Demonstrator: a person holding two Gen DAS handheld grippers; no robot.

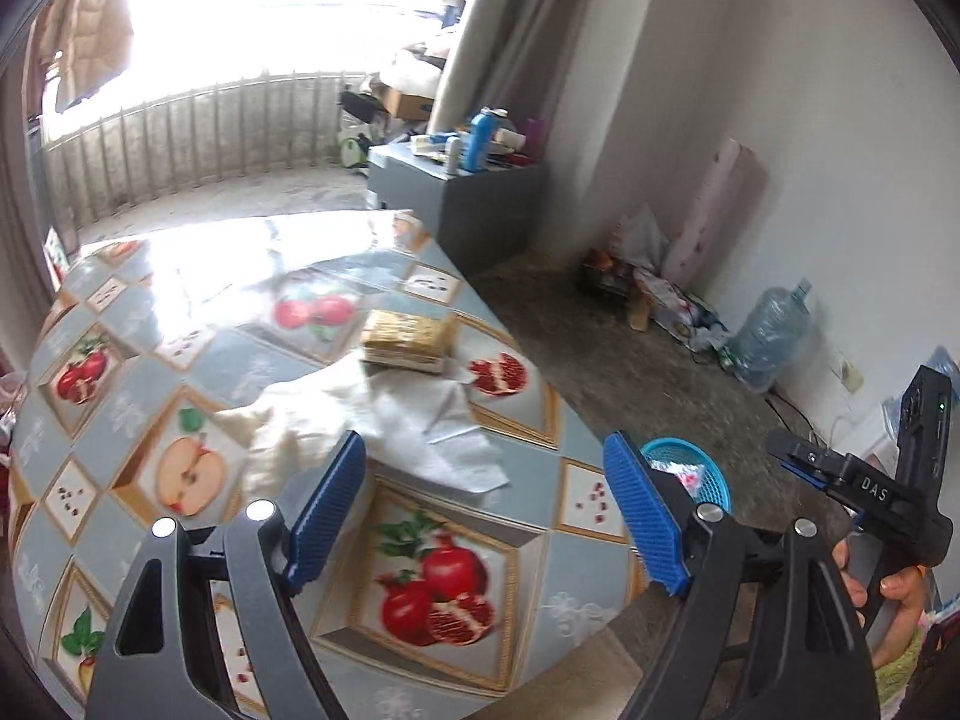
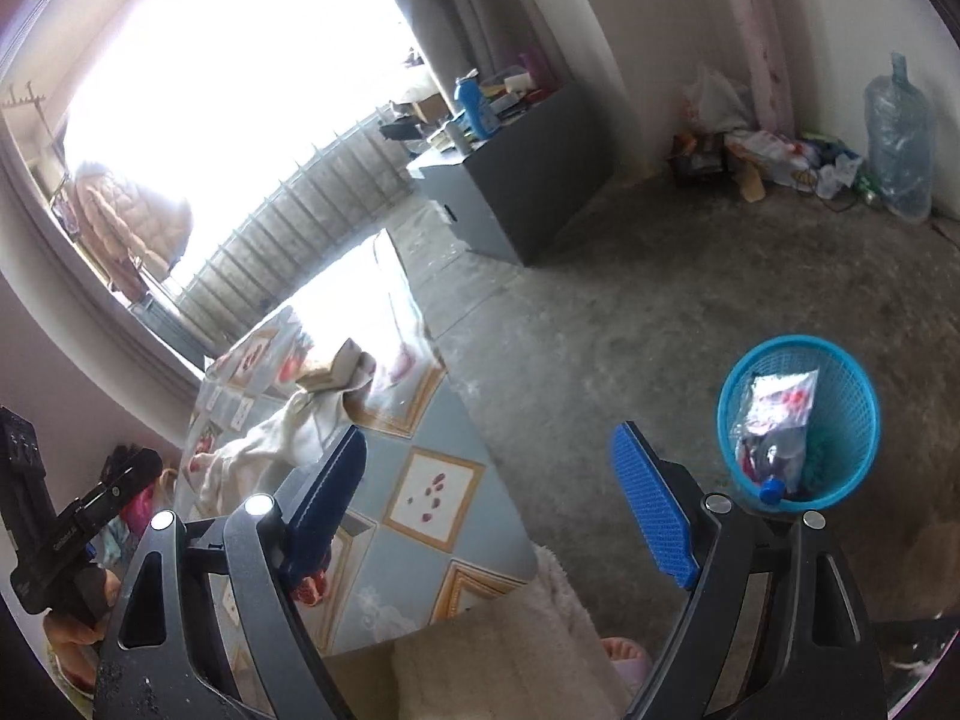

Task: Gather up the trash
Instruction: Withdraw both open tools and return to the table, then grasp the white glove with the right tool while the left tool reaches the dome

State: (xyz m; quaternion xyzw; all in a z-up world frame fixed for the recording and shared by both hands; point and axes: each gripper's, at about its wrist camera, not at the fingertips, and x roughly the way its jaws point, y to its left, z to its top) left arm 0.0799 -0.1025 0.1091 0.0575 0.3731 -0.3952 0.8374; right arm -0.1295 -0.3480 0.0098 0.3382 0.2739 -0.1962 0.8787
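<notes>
Low in the right wrist frame's right side, a blue trash basket (image 2: 852, 420) stands on the floor, wrappers and a bottle inside. Both the left gripper (image 1: 486, 516) and right gripper (image 2: 492, 510) have fingers spread wide, grasping nothing. White tissue (image 1: 420, 426) lies mid-frame on the fruit-patterned bench (image 1: 120, 312).

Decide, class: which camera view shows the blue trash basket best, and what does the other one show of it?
The right wrist view: the blue basket stands whole on the floor, trash visible inside. In the left wrist view, only part of its rim shows behind a blue gripper finger.
</notes>
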